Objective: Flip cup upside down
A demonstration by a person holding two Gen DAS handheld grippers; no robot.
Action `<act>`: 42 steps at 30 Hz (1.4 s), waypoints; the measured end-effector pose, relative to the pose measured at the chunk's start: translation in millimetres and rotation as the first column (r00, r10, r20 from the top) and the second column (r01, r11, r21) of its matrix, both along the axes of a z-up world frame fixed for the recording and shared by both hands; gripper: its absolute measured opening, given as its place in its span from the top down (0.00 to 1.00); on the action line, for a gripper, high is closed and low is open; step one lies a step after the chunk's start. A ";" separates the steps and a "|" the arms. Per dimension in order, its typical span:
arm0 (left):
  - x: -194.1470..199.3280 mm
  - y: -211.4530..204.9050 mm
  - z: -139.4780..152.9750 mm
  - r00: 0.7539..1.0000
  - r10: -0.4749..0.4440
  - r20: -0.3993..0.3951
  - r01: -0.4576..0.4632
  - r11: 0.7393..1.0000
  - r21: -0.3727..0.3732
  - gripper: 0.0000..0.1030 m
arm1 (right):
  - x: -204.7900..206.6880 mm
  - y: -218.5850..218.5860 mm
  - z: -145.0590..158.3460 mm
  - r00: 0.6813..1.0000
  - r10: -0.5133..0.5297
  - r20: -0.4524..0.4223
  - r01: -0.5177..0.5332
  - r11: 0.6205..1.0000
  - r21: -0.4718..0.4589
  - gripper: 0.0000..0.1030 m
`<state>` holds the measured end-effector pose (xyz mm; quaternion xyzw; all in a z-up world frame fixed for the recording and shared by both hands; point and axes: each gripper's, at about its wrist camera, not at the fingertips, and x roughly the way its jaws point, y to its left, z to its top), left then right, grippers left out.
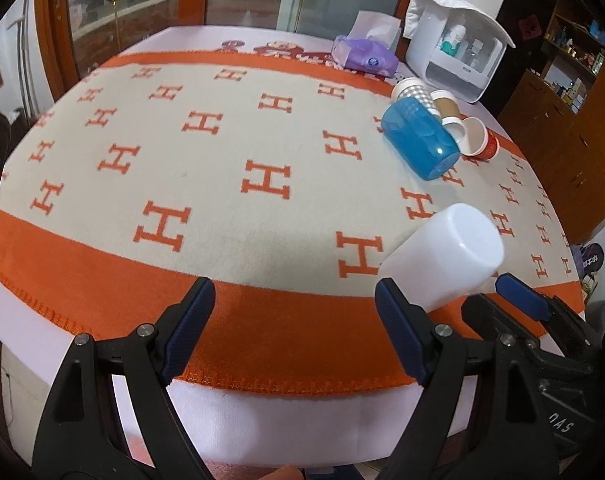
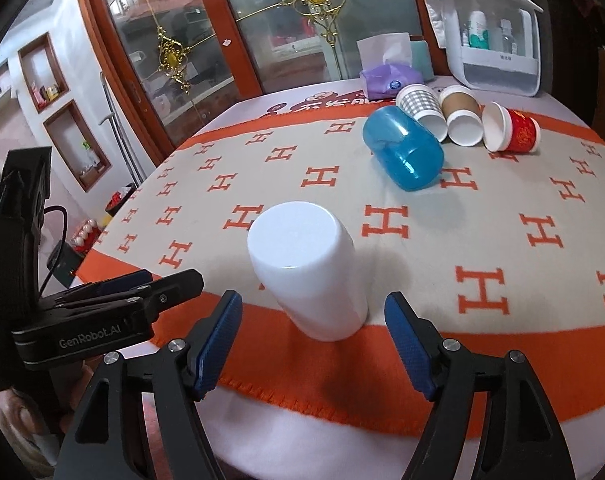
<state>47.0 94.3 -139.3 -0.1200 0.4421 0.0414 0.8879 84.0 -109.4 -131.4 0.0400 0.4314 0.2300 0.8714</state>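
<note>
- Now the white cup is standing upside down on the orange-bordered H-patterned blanket.
- Right gripper is gaping wide around it, not touching.
- Left gripper, reading "GenRobot.AI", is spreading wide beside the cup.

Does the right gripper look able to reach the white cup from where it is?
Probably yes: the right gripper is open, with the white cup standing upside down just ahead between its fingers and nothing in between.
</note>
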 end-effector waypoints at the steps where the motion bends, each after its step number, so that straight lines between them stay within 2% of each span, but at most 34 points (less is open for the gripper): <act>1: -1.4 -2.5 3.8 1.000 -0.004 0.008 0.004 1.000 0.012 0.22 | -1.4 -2.8 2.7 1.000 -0.005 -0.006 0.005 1.000 0.005 0.27; 7: -5.0 -15.5 21.8 0.999 -0.030 0.032 0.028 0.999 0.044 0.22 | -6.9 -19.6 18.8 0.997 -0.060 -0.048 0.060 0.998 0.007 0.27; 12: -7.1 -27.3 36.5 0.998 -0.052 0.038 0.049 0.996 0.075 0.22 | -9.2 -31.5 33.0 0.992 -0.100 -0.080 0.098 0.995 -0.030 0.27; 16: -7.6 -38.2 48.9 0.995 -0.097 0.030 0.095 0.993 0.070 0.22 | -11.4 -40.1 44.9 0.988 -0.126 -0.095 0.122 0.992 -0.042 0.27; 19: -11.0 -49.3 59.7 0.992 -0.120 0.043 0.116 0.989 0.097 0.21 | -14.3 -46.7 57.0 0.985 -0.140 -0.103 0.137 0.990 -0.035 0.27; 25: -13.6 -64.4 80.8 0.992 -0.113 0.054 0.104 0.984 0.146 0.20 | -29.9 -50.8 92.4 0.989 -0.143 -0.043 0.142 0.990 -0.010 0.26; 29: -13.8 -66.1 96.0 0.991 -0.113 0.072 0.103 0.987 0.122 0.20 | -43.2 -50.3 119.8 0.986 -0.160 0.043 0.160 0.987 -0.001 0.20; 33: -14.8 -69.9 110.2 0.989 -0.119 0.086 0.108 0.986 0.125 0.20 | -51.2 -50.1 139.6 0.980 -0.177 0.092 0.176 0.984 0.012 0.19; 42: -13.3 -74.1 124.6 0.988 -0.115 0.101 0.099 0.984 0.150 0.20 | -49.8 -50.0 150.9 0.976 -0.187 0.111 0.187 0.982 0.017 0.18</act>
